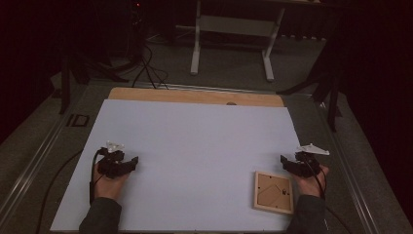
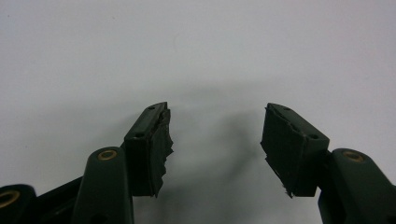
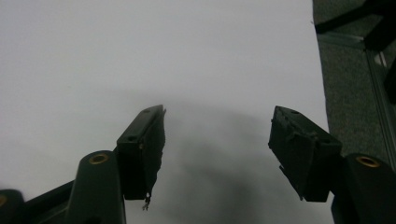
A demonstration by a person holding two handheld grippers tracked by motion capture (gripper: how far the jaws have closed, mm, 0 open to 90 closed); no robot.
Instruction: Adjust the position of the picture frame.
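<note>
Frame (image 1: 273,192) lies just beside right tongs (image 1: 288,162), untouched.

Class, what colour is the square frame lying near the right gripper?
Light wood, brown backing; clearest in the high view: frame.

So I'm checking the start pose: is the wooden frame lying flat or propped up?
Flat. The wooden frame lies back side up on the white sheet, beside the right tongs.

A small square wooden picture frame (image 1: 273,191) lies flat on the white sheet near the desk's front right corner. It lies back side up, showing a brown backing board inside a pale wood border, and sits slightly turned, just beside the right gripper (image 1: 290,162).
</note>
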